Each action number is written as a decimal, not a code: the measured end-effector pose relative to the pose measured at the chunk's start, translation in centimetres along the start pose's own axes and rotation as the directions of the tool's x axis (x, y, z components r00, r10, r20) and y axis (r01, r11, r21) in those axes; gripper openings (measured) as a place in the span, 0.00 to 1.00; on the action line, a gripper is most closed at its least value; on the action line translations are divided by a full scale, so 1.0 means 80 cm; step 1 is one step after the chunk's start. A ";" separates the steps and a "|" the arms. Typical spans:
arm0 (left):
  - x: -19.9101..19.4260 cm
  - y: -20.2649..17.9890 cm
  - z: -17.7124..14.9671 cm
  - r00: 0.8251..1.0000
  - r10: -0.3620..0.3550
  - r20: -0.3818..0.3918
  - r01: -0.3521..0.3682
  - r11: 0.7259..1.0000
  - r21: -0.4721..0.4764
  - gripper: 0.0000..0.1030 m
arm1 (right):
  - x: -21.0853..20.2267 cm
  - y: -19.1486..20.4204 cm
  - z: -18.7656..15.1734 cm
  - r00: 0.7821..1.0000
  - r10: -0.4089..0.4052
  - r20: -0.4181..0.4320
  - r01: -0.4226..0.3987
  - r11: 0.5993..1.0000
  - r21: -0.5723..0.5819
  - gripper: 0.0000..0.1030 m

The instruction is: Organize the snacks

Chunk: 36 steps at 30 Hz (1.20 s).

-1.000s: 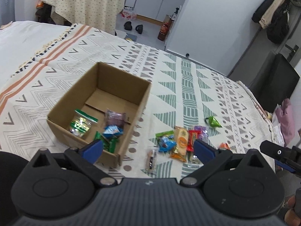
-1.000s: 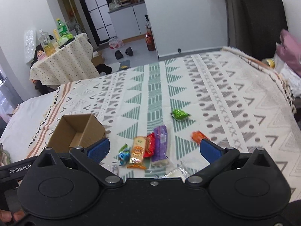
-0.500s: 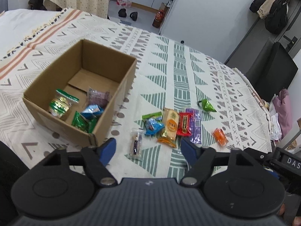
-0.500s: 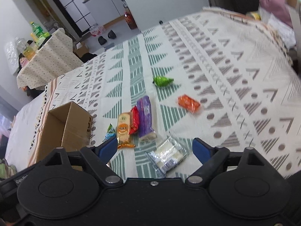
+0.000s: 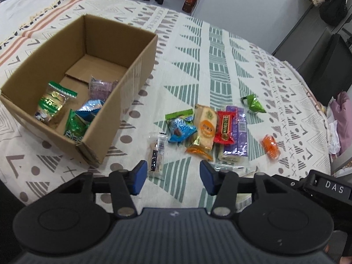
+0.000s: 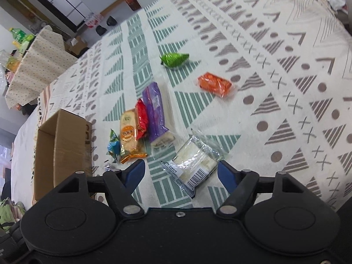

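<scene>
Clear-wrapped cake just ahead of wide-open empty right tongs, long axis diagonal; left tongs open, empty too.

Box sits on the bed, left of the loose snacks. Four packets lie inside it, all at the near end: one at left, one toward the back, two near the front right corner. Right of the box, a stick pack lies just beside its near corner. Further right, a touching row: pouch, cracker pack, bar, long pack. Behind the row to the right, a wrapped candy; right of the row and apart, a small pack. Nearest the right claw, a clear-wrapped pack lies between its fingers, in front of the row.
</scene>
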<state>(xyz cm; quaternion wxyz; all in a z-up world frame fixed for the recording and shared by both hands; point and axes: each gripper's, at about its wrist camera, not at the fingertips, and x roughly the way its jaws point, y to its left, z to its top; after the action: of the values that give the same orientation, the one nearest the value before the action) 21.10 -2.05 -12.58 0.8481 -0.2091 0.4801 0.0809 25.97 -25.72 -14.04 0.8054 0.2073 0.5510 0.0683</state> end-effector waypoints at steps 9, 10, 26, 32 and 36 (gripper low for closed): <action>0.038 -0.001 0.002 0.999 0.029 -0.043 -0.029 1.000 0.008 0.40 | 0.038 -0.004 0.003 0.997 -0.031 -0.064 0.035 0.998 0.050 0.71; 0.042 0.000 0.003 0.998 0.030 -0.048 -0.030 1.000 0.009 0.40 | 0.042 -0.004 0.004 0.997 -0.037 -0.066 0.041 0.998 0.054 0.71; 0.077 0.002 0.006 0.995 0.059 -0.080 -0.057 0.998 0.020 0.34 | 0.079 -0.009 0.008 0.990 -0.103 -0.094 0.111 0.990 0.090 0.71; 0.091 0.010 0.003 0.990 0.088 -0.111 -0.087 0.996 0.012 0.23 | 0.084 -0.011 0.003 0.986 -0.131 -0.098 0.140 0.987 0.083 0.57; 0.085 0.005 0.002 0.992 0.096 -0.087 -0.093 0.995 0.033 0.19 | 0.074 -0.013 0.006 0.990 -0.108 -0.090 0.115 0.990 0.080 0.49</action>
<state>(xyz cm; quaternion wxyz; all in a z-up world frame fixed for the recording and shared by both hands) 24.70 -2.03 -18.38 0.8241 -0.1774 0.5277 0.1049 28.55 -24.76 -19.37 0.7742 0.2073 0.5979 0.0085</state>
